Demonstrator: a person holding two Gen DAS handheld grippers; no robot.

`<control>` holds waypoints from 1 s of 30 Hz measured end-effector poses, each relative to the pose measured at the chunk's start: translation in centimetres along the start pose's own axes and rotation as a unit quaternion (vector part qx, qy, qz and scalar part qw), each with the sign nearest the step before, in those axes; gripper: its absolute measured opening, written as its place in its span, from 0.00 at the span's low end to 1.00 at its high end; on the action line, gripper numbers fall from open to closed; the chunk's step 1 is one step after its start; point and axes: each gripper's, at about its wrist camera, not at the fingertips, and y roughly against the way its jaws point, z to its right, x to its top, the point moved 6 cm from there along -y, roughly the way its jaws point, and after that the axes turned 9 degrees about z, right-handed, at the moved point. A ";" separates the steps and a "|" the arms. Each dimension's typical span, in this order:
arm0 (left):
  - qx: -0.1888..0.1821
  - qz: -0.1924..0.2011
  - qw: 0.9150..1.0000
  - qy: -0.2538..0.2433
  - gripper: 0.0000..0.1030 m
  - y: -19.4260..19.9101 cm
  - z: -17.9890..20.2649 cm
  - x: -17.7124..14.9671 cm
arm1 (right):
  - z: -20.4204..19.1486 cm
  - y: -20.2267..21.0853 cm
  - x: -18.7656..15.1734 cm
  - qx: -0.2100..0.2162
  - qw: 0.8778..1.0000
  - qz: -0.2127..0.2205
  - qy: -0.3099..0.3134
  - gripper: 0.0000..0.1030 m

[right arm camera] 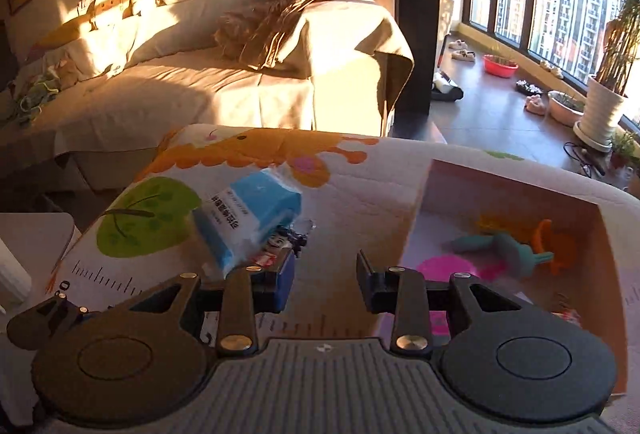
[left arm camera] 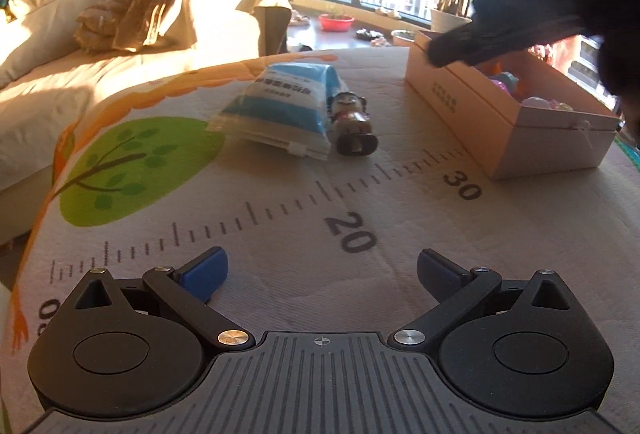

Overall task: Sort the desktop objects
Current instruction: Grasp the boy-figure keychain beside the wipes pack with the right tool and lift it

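A blue and white packet (left arm camera: 280,106) (right arm camera: 248,218) lies on the printed mat, with a small doll figure (left arm camera: 352,122) (right arm camera: 280,244) lying against its right side. To the right stands an open cardboard box (left arm camera: 480,114) (right arm camera: 416,210) holding a teal and orange toy (right arm camera: 512,246) and other coloured bits. My left gripper (left arm camera: 322,270) hovers low over the mat in front of the packet, open wide and empty. My right gripper (right arm camera: 325,274) is above the gap between the doll and the box, its fingers apart with nothing between them. In the left wrist view it is a dark blur (left arm camera: 520,14) over the box.
The mat (left arm camera: 280,218) carries a ruler print and a green tree patch and curves off at the left and far edges. Beyond it are a bed with a rumpled brown cover (right arm camera: 304,34), a window, potted plants (right arm camera: 604,106) and a red basin (right arm camera: 500,65) on the floor.
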 end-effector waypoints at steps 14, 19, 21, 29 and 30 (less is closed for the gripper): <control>-0.007 0.009 1.000 0.015 1.00 0.9 -2.4 -0.4 | -3.7 -7.7 -2.6 -0.016 0.996 -0.081 0.032 0.33; 0.003 0.005 1.000 0.006 1.00 0.5 -2.3 -0.2 | -3.3 -2.1 -5.0 0.015 0.997 -0.074 0.035 0.33; 0.012 0.003 1.000 0.005 1.00 0.2 -2.3 0.0 | -2.5 0.5 -6.2 0.025 0.996 -0.076 0.029 0.33; 0.026 0.008 1.000 -0.003 1.00 -1.4 -1.5 1.9 | 2.3 7.2 -10.8 -0.014 0.998 -0.065 0.021 0.33; 0.027 0.016 0.999 -0.006 1.00 -1.4 -1.3 2.4 | 3.1 7.6 -11.2 -0.028 0.998 -0.061 0.015 0.33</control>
